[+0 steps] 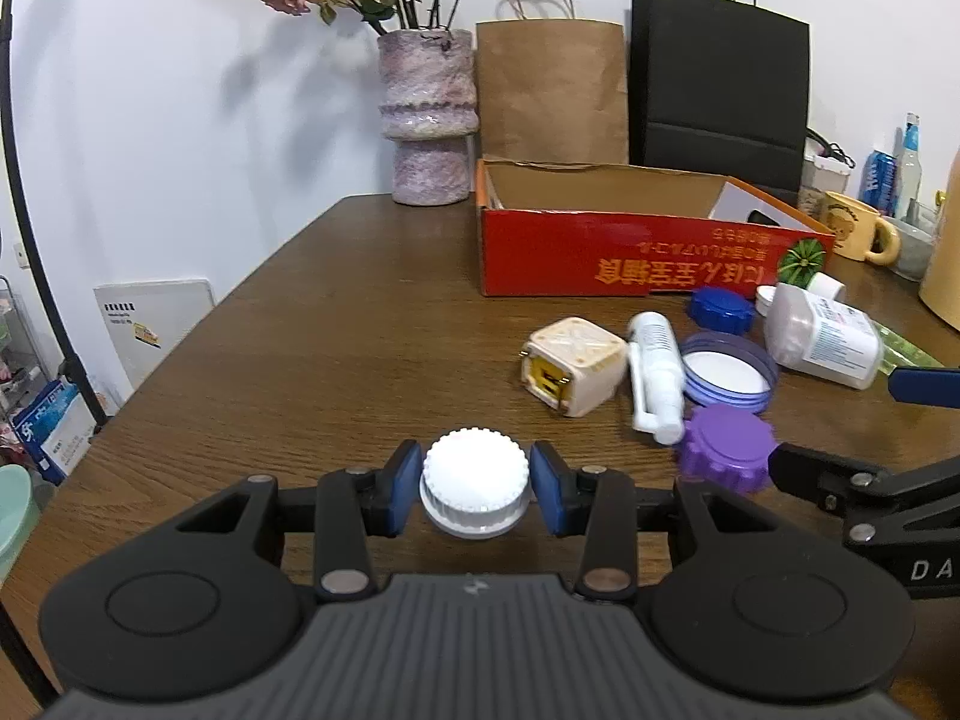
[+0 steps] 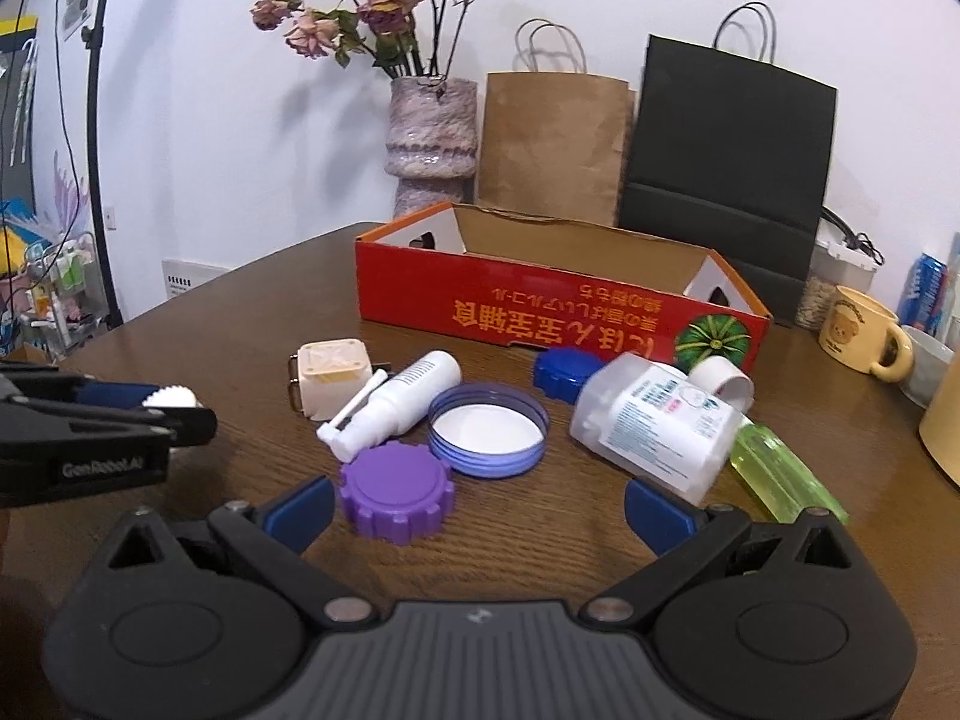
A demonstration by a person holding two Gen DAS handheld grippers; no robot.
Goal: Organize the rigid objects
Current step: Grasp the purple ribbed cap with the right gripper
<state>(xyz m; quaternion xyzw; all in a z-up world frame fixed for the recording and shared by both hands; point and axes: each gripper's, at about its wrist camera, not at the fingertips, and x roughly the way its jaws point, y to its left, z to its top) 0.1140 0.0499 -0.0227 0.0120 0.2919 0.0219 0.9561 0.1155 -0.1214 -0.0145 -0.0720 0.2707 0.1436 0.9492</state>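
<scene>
A white ribbed cap [image 1: 475, 483] sits clamped between the blue pads of the left gripper [image 1: 475, 489], its jaws drawn in tight around the rim, apparently just above the wooden table [image 1: 336, 324], though the view does not settle whether it has lifted clear. The grip across the cap's ridged sides likely keeps it from slipping on the way to the open red box [image 1: 600, 252] at the back. To its right, the right gripper [image 2: 477, 507] stands wide open and empty, its left pad beside a purple cap [image 2: 396, 501], seemingly lined up as the next pick. A spray bottle [image 2: 399, 399], a purple lid [image 2: 489, 429] lying upturned and a toppled white bottle [image 2: 657, 426] wait near the box.
</scene>
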